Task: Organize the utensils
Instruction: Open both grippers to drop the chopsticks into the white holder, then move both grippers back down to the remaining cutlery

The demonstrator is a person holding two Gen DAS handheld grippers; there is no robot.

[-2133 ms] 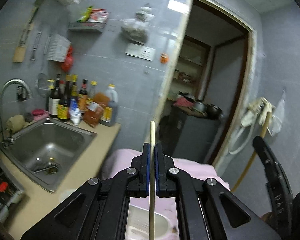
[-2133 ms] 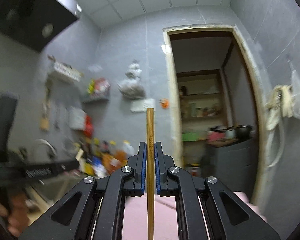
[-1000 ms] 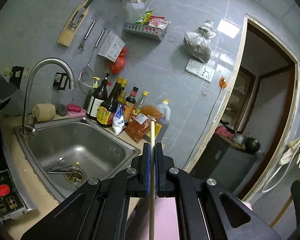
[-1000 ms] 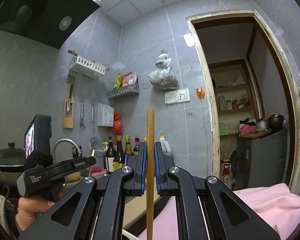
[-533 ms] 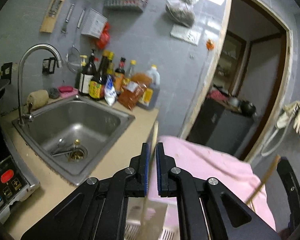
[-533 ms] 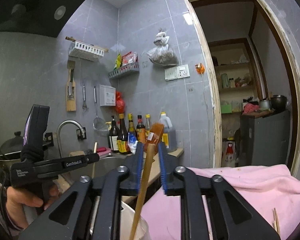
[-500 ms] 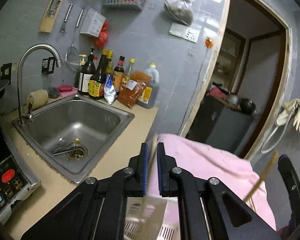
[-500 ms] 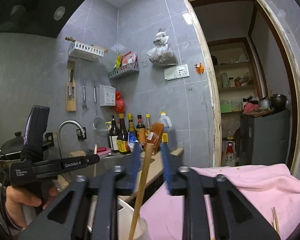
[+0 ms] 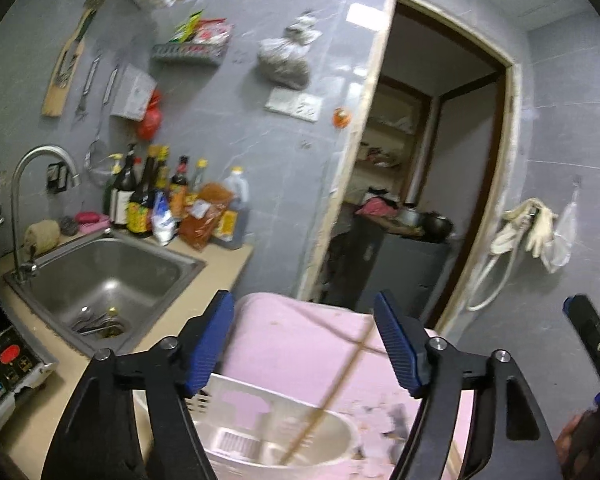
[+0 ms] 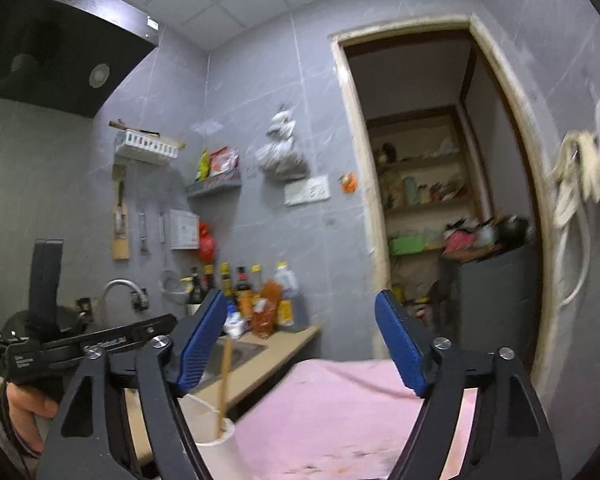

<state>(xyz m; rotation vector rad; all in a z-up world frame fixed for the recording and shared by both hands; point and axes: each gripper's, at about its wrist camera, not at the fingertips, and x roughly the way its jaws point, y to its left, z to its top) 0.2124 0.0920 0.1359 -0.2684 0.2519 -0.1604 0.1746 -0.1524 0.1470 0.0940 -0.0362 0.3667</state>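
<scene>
A white plastic utensil holder [image 9: 276, 436] stands low in the left wrist view on a pink cloth [image 9: 300, 344]. A wooden chopstick [image 9: 328, 392] leans in it, blurred. My left gripper [image 9: 304, 340] is open and empty above the holder. In the right wrist view the holder [image 10: 216, 440] shows at the lower left with a chopstick [image 10: 224, 384] standing in it. My right gripper [image 10: 300, 344] is open and empty, above and right of the holder. The left gripper's body [image 10: 84, 344] shows at the left.
A steel sink [image 9: 104, 276] with a tap [image 9: 32, 184] lies to the left, utensils at its drain. Sauce bottles [image 9: 168, 204] stand behind it on the beige counter [image 9: 172, 316]. An open doorway [image 9: 416, 200] is ahead. A control panel [image 9: 8, 368] is at the far left.
Both grippers have opened and let go of their chopsticks, which now rest in the white holder. Both views have tilted up a little.
</scene>
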